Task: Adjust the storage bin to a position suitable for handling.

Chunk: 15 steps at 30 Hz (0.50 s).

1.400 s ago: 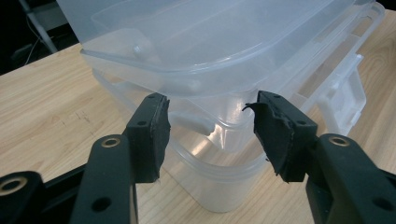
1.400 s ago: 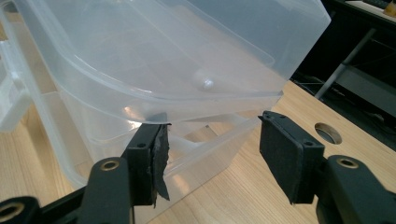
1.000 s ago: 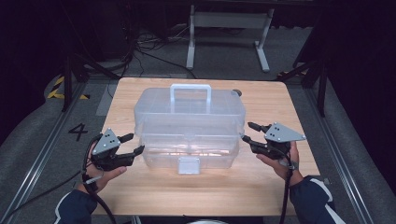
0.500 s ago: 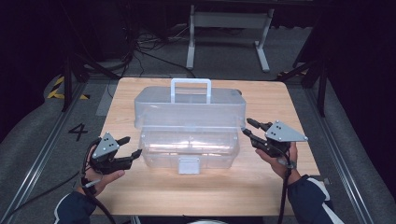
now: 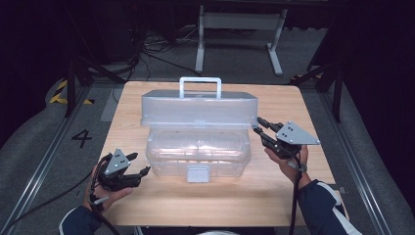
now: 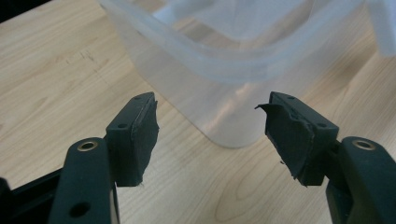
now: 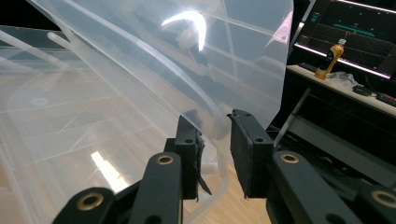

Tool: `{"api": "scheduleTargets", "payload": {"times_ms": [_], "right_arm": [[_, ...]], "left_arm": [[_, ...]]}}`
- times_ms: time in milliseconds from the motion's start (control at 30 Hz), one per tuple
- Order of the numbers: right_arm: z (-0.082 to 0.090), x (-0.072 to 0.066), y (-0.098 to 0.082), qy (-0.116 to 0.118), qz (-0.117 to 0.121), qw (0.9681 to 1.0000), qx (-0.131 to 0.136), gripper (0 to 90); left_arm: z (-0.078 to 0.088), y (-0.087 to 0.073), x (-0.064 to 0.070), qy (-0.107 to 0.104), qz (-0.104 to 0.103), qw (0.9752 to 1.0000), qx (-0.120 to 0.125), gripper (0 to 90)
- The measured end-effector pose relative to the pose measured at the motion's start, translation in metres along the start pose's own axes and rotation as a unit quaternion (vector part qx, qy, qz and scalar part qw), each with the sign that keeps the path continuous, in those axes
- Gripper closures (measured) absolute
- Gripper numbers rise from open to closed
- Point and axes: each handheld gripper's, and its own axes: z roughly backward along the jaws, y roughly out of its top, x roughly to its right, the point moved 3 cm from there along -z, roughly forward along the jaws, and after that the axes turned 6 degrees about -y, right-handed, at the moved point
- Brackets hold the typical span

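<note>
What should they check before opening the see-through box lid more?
1. Edge of the clear plastic lid with a pale handle sits between the right gripper's jaws: ok. The jaws have just been closing around it.
2. Right pads squeeze the lid firmly: cannot tell.
3. Left gripper is free of the box: ok. Its jaws have just been opening, with nothing between them.
4. Lid's front is lifted off the clear plastic tub: ok.
5. Tub sits flat on the light wooden table: ok.
</note>
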Motion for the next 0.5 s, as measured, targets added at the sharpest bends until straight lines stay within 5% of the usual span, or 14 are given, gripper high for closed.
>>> {"api": "scheduleTargets", "payload": {"times_ms": [200,500], "right_arm": [[-0.006,0.005,0.004,-0.008,-0.013,0.9998,0.013,72.7],[-0.018,0.010,0.008,-0.021,-0.028,0.9990,0.026,69.9]], "left_arm": [[-0.011,-0.014,0.007,-0.005,-0.004,0.9990,-0.045,34.5],[-0.021,-0.033,0.014,-0.016,0.008,0.9969,-0.077,34.1]]}}
